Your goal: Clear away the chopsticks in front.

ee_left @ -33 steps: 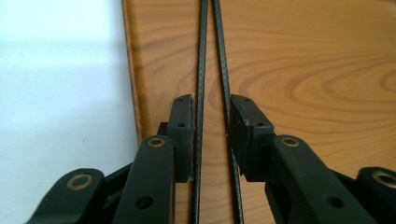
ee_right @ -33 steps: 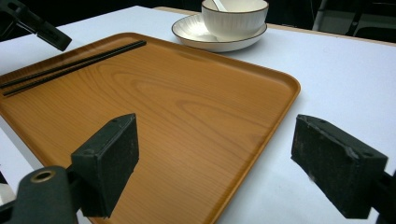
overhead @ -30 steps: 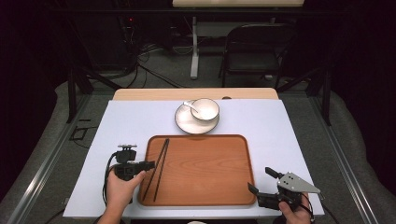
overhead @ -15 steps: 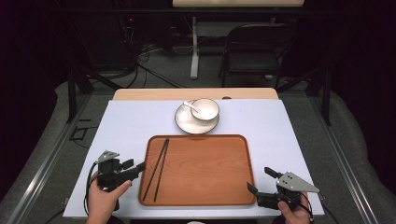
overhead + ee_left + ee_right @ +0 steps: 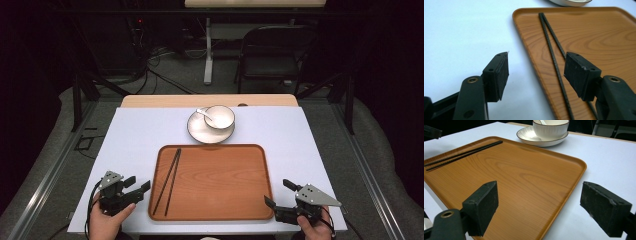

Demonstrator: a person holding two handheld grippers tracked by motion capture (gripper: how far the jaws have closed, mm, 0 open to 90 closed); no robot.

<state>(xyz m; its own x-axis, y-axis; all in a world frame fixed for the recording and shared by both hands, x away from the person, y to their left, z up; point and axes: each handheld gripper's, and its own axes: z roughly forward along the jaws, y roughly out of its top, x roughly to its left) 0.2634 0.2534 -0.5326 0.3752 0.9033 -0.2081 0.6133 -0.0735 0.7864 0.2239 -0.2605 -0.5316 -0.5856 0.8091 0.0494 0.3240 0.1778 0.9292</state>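
Observation:
Two black chopsticks [image 5: 170, 180] lie side by side along the left part of the wooden tray [image 5: 220, 185]. My left gripper [image 5: 138, 183] rests on the white table just left of the tray, open. Its jaws have just been opening, with nothing gripped between them. In the left gripper view the gripper [image 5: 536, 62] straddles the tray's left rim, and the chopsticks [image 5: 551, 47] run past its right pad. My right gripper [image 5: 278, 193] sits open at the tray's near right corner. In the right gripper view its jaws [image 5: 541, 195] frame the tray [image 5: 519, 170] with nothing between them.
Beyond the tray stands a white plate [image 5: 200, 132] carrying a ribbed bowl [image 5: 220, 117] with a spoon [image 5: 202, 112] in it. The bowl [image 5: 550, 128] and plate [image 5: 534, 138] appear far off in the right gripper view. A chair [image 5: 272, 55] stands behind the table.
The left gripper has drawn back leftward from the chopsticks, off the tray, and its jaws have spread. The chopsticks stay on the tray. The right gripper has not moved.

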